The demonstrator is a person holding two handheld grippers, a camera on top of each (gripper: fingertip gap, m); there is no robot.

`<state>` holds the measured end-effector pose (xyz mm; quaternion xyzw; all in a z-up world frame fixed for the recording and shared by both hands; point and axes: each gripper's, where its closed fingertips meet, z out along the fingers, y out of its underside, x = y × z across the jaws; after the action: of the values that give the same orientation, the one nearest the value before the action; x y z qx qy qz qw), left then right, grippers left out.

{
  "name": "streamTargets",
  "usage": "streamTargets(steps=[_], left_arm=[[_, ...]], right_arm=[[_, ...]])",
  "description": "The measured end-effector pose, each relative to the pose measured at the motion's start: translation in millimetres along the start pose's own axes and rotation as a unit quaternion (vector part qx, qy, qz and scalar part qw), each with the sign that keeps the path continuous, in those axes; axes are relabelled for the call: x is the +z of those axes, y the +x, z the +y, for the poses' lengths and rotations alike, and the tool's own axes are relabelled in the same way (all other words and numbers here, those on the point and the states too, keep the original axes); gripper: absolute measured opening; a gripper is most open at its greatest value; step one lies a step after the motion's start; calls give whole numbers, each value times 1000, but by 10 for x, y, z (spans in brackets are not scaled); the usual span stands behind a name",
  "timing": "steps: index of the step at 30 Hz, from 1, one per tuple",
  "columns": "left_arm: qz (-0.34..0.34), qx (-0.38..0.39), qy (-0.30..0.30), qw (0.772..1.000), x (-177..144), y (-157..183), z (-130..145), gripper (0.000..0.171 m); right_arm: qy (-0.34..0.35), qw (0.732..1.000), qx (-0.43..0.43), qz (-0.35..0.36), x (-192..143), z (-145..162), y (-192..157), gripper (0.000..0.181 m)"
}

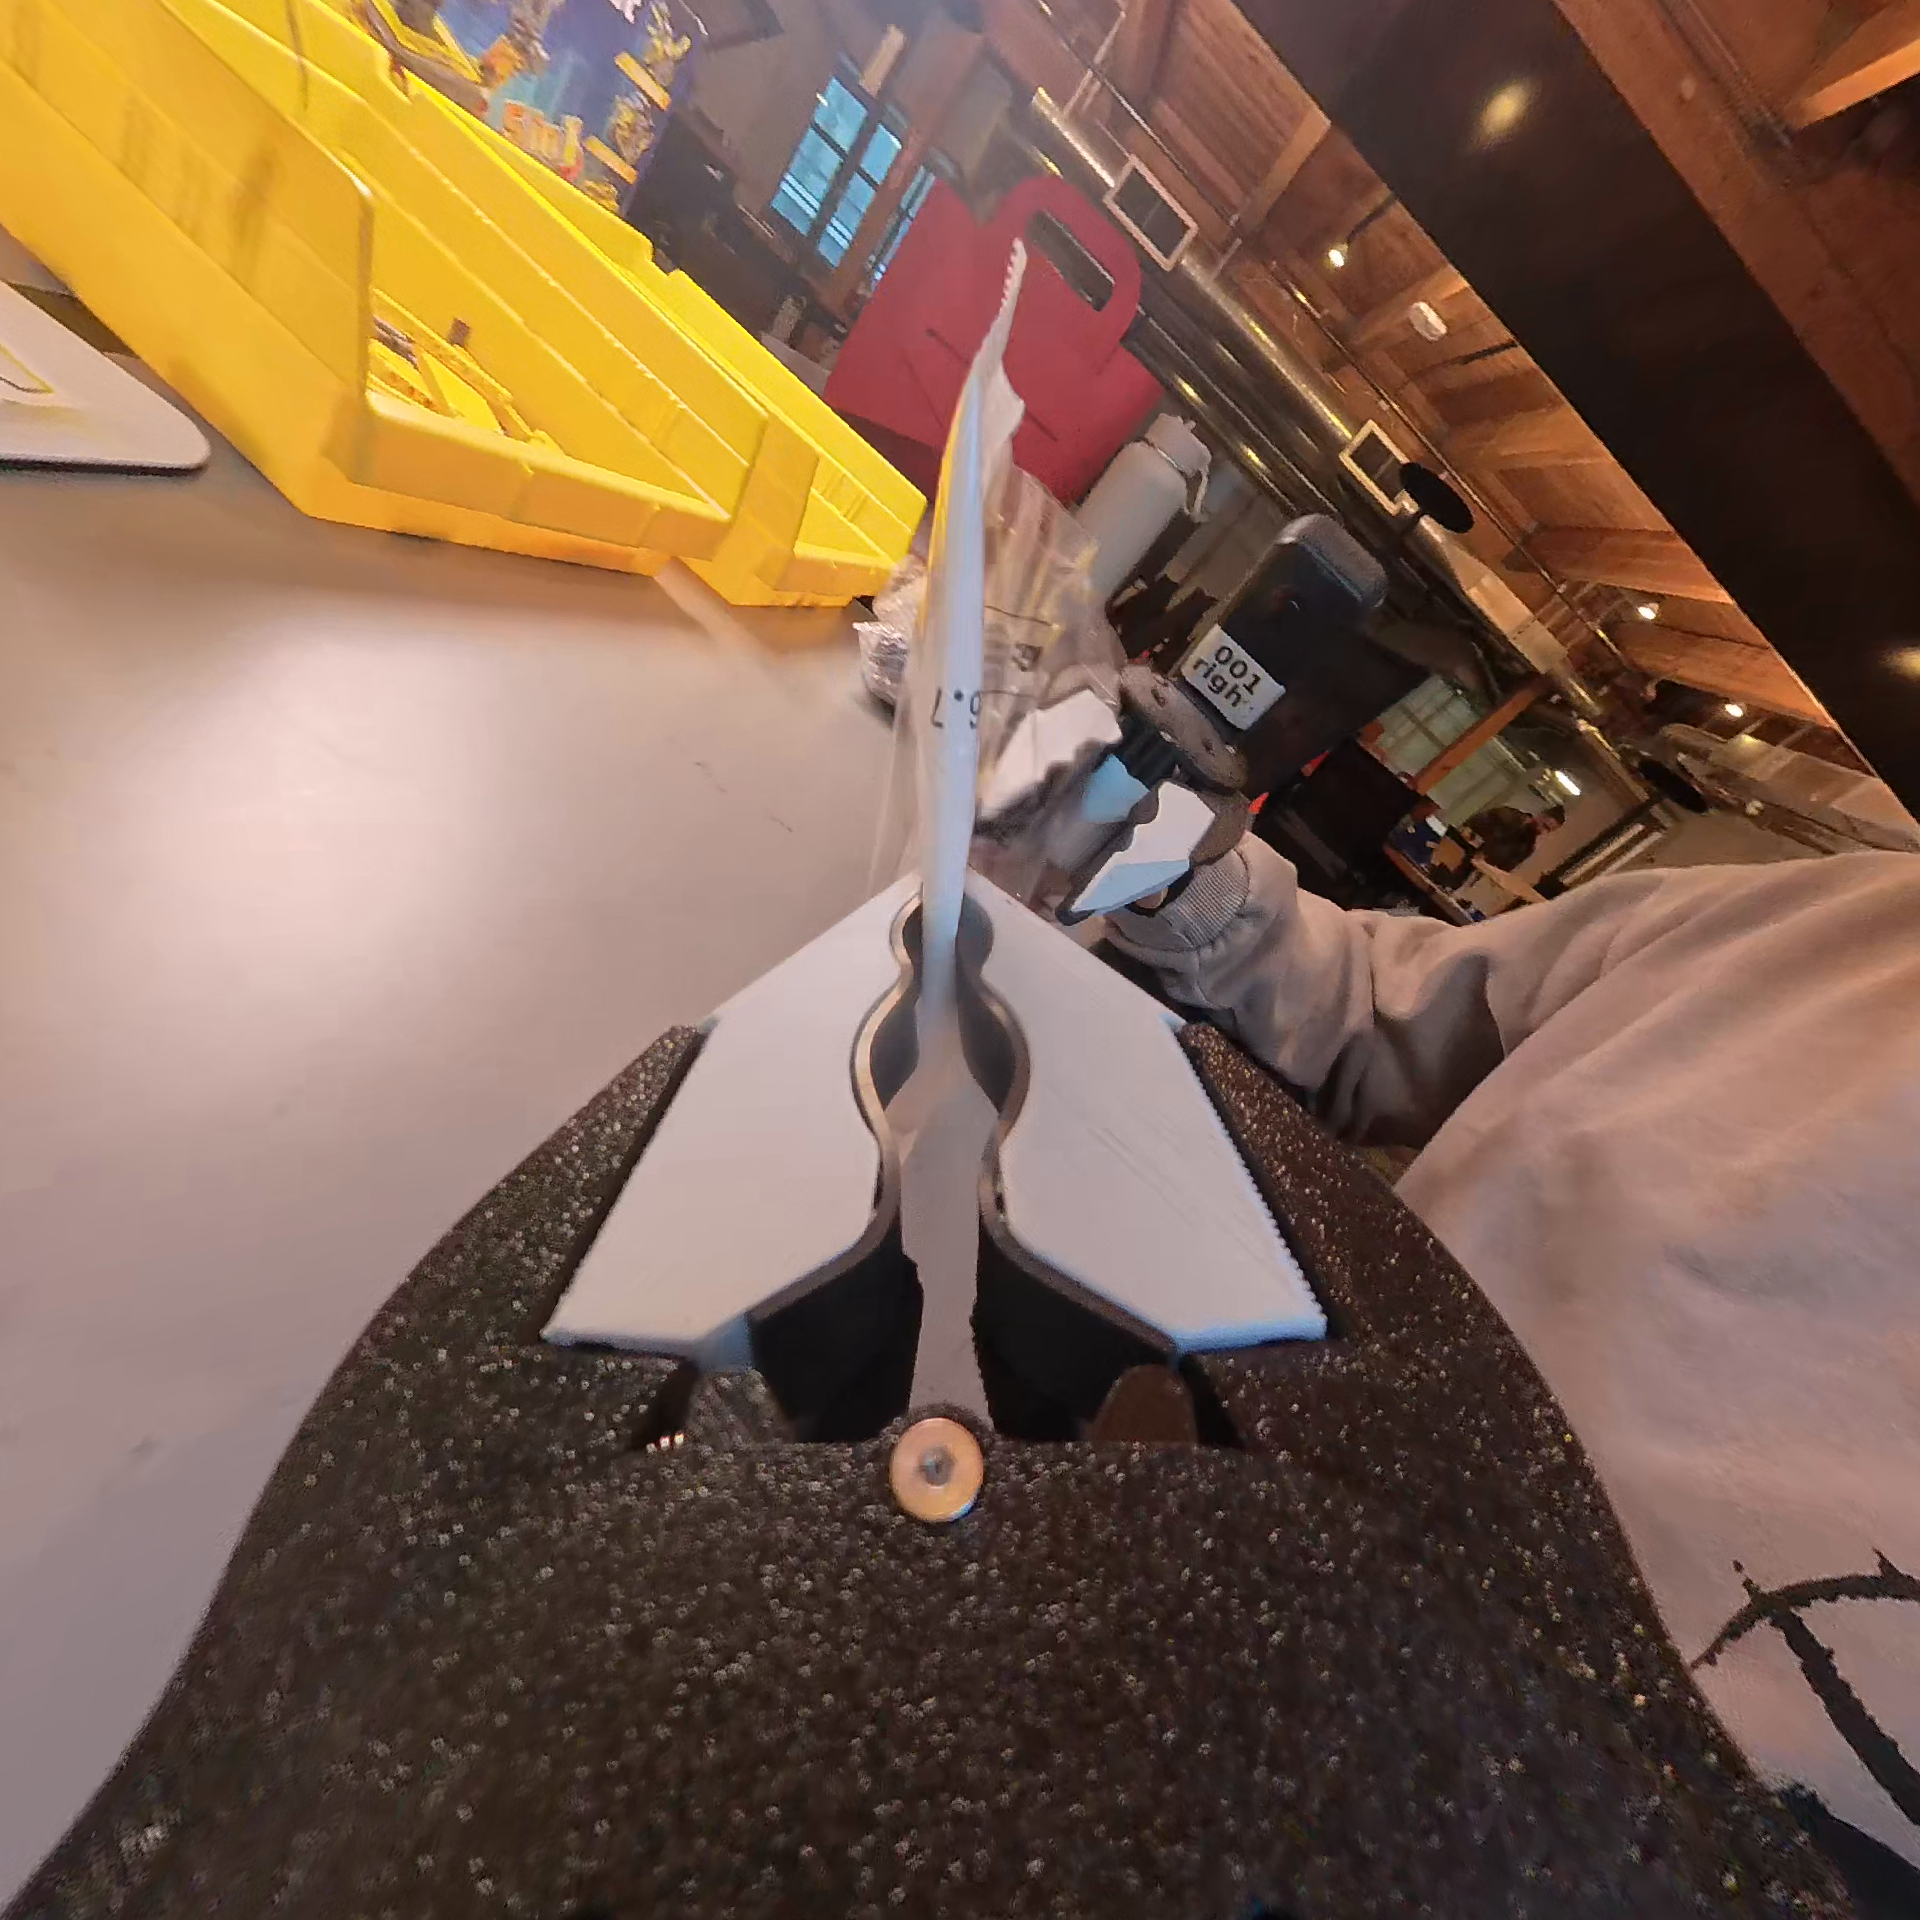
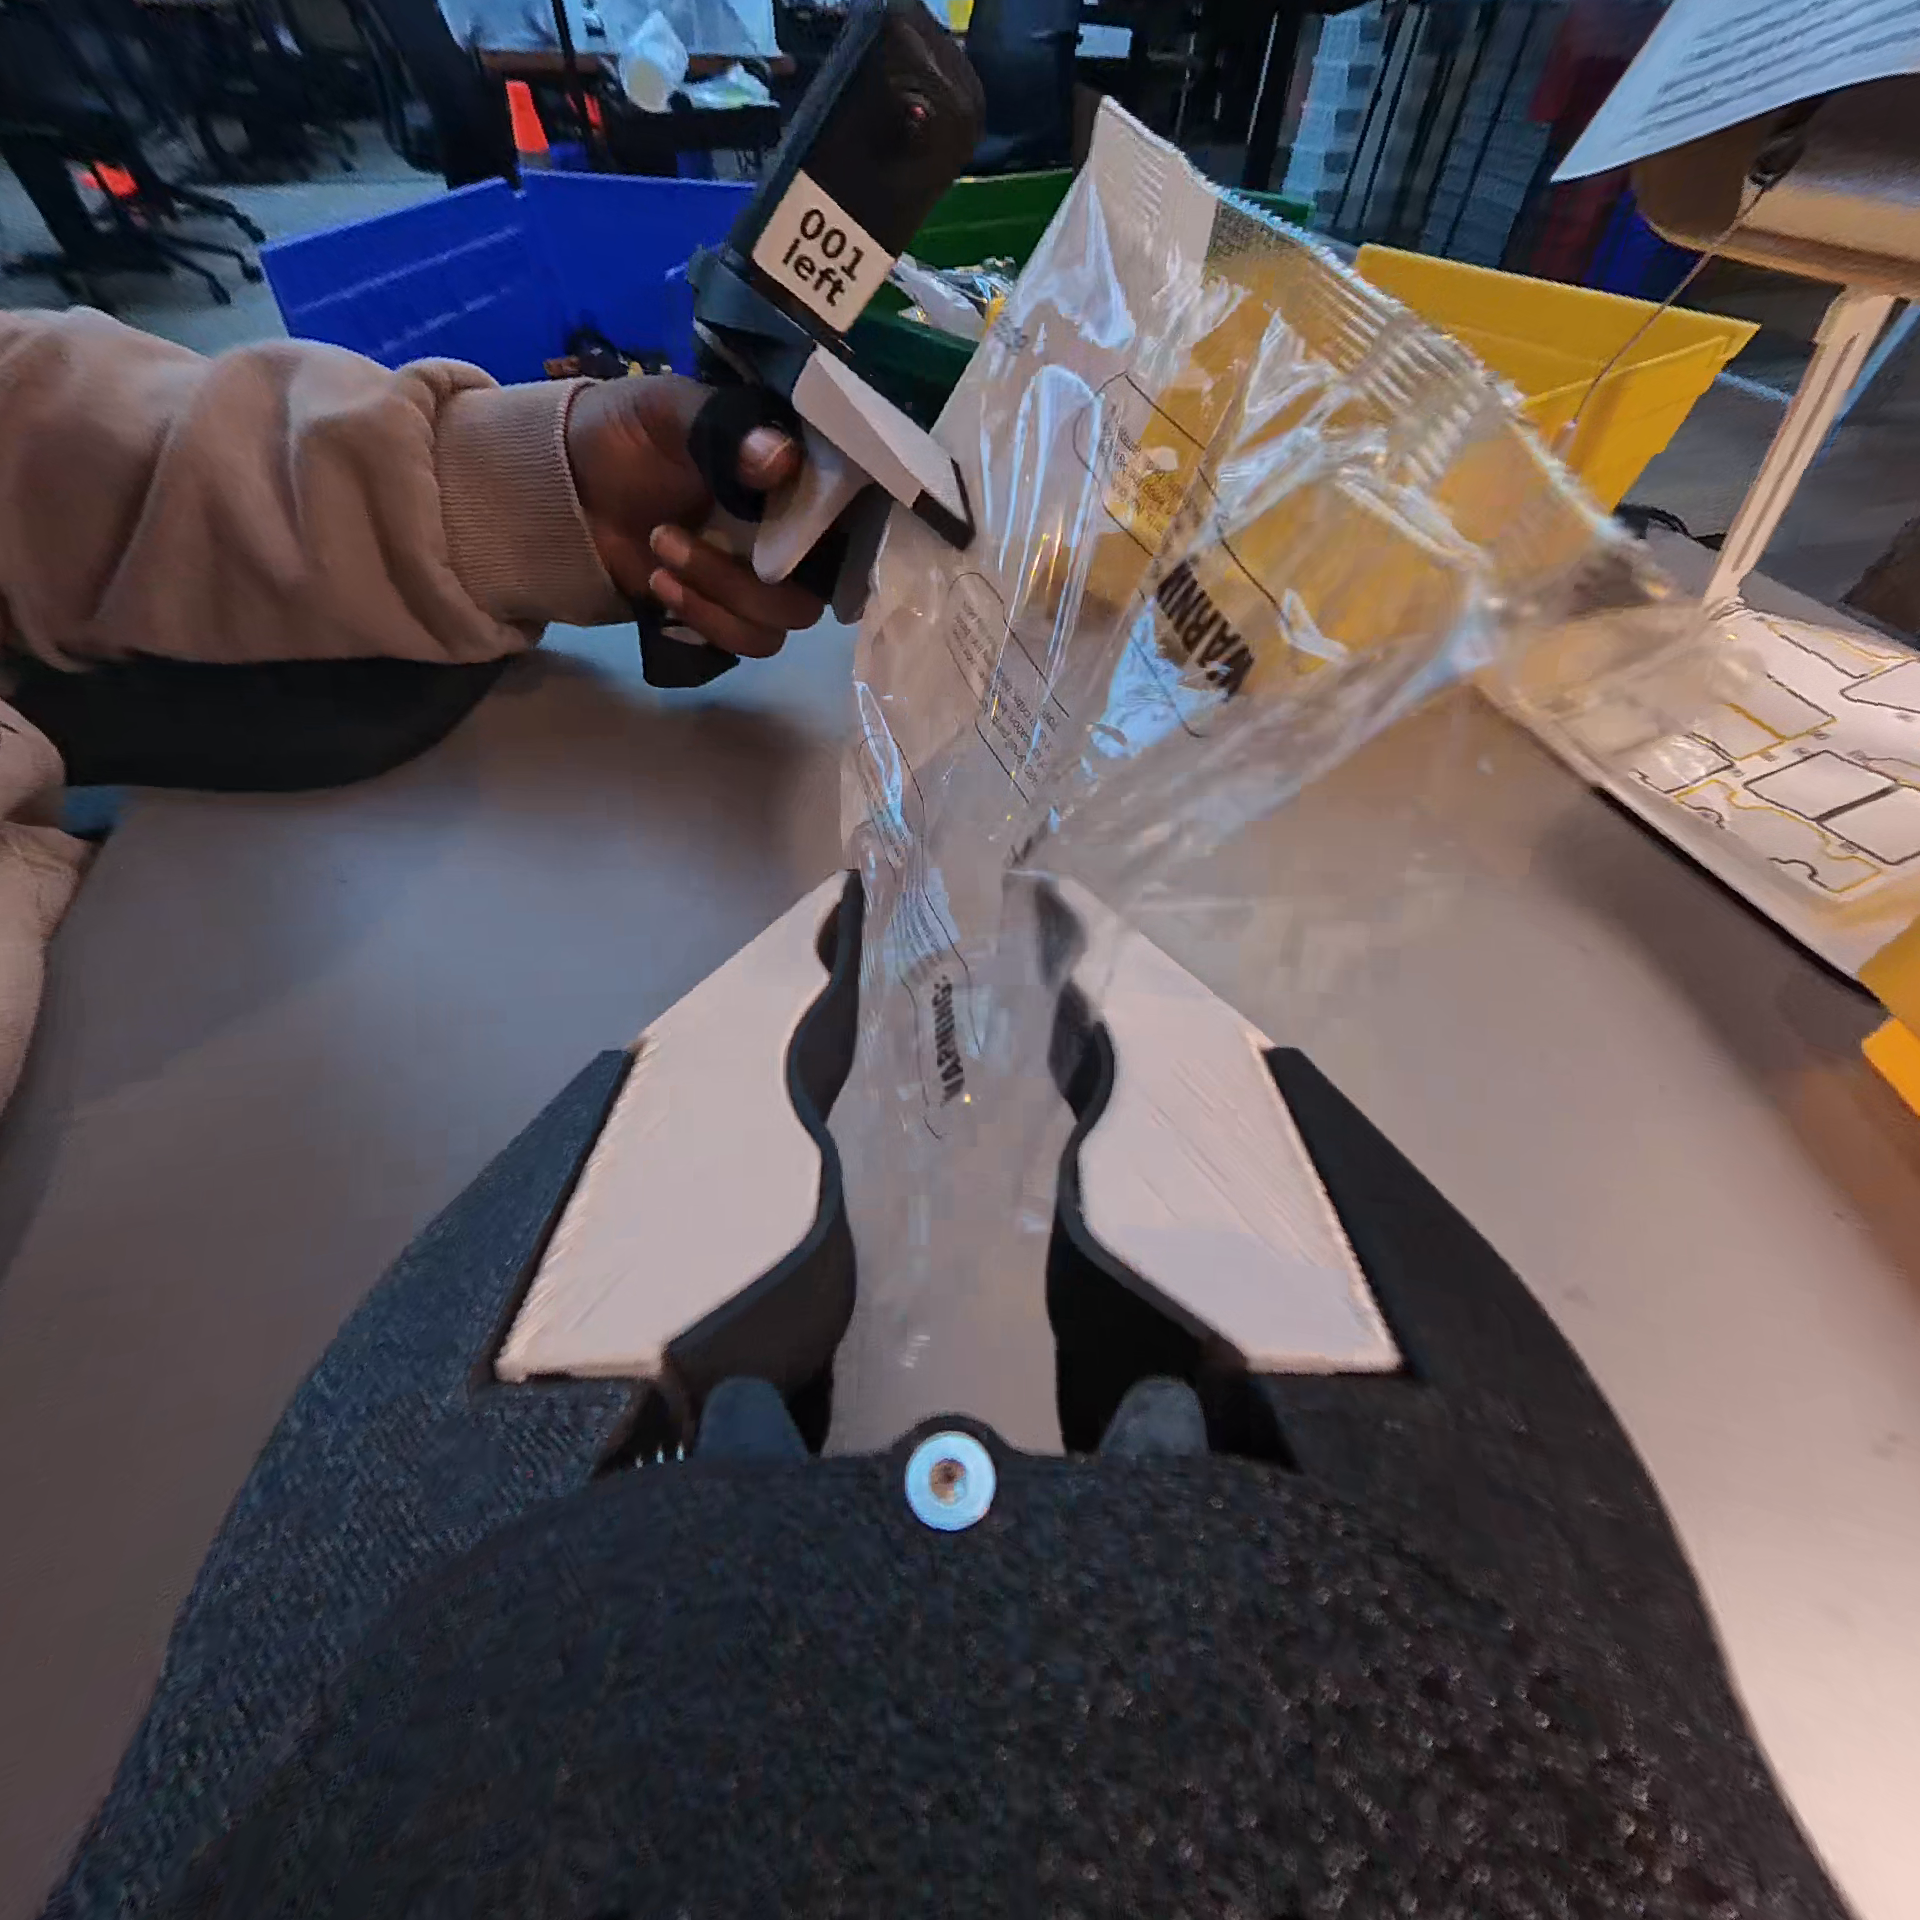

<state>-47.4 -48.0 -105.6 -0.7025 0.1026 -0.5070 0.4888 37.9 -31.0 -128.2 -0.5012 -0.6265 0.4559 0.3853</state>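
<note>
We grip a clear, crinkled plastic bag with printed panels and a crimped seam (image 2: 1122,540) with both tools above the grey tabletop (image 1: 364,831). The left gripper (image 1: 945,935) has its fingers pressed narrow on the bag's edge, which runs straight out between them. The right gripper (image 2: 951,914) has a moderate gap between its fingers, the film bunched there; whether they truly pinch it, we cannot tell.

The bag looks light, limp and slippery, so we judge the stiffer seam the surest hold.

The left wrist view shows the bag edge-on, with stacked yellow plastic trays (image 1: 499,343) beyond the fingers. Only the right wrist view shows its broad face and a yellow bin (image 2: 1558,343) behind it.
</note>
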Motion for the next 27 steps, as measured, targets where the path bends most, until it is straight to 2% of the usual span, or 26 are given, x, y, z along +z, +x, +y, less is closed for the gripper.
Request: streamTargets(steps=[2, 3, 4, 6, 7, 9, 10, 12, 15, 18, 20, 22, 23, 25, 27], left_arm=[[21, 8, -31, 999, 90, 88, 122, 0], [26, 16, -44, 999, 125, 122, 173, 0], [26, 26, -54, 998, 149, 141, 209, 0], [16, 39, -64, 997, 151, 136, 231, 0], [4, 40, -63, 997, 134, 100, 218, 0], [-45, 40, -57, 997, 67, -78, 174, 0], [-72, 45, -55, 995, 26, -175, 158, 0], [-98, 48, -41, 993, -34, -270, 96, 0], [-125, 66, -31, 989, -60, -304, 36, 0], [-105, 107, -62, 987, 10, -183, 110, 2], [-57, 129, -65, 988, 16, -13, 103, 2], [-12, 115, -91, 989, -26, 105, 169, 0], [-17, 112, -96, 989, -46, 79, 185, 0], [-33, 129, -107, 985, -83, 35, 212, 0], [-69, 154, -100, 981, -144, -45, 131, 14]], right_arm=[[-21, 1000, -11, 13, 37, 47, 10, 54], [-25, 999, -22, 25, 41, 46, 30, 55], [-26, 998, -37, 40, 31, 34, 57, 46], [-31, 994, -59, 82, -27, 14, 170, 15], [-28, 994, -63, 81, -55, 6, 179, 3], [-9, 999, -40, 35, -83, -21, 89, 0], [9, 1000, -23, -9, -89, -61, -22, 0], [40, 996, 6, -83, -102, -141, -229, 0], [49, 983, 2, -175, -103, -165, -577, 0], [112, 962, 40, -245, -237, -389, -746, 0], [170, 946, 70, -266, -430, -575, -678, 0], [256, 923, 108, -266, -706, -814, -480, 0], [279, 920, 126, -243, -786, -878, -336, 0], [231, 953, 108, -165, -684, -742, -149, 0], [145, 985, 49, -79, -483, -497, -35, 0]])
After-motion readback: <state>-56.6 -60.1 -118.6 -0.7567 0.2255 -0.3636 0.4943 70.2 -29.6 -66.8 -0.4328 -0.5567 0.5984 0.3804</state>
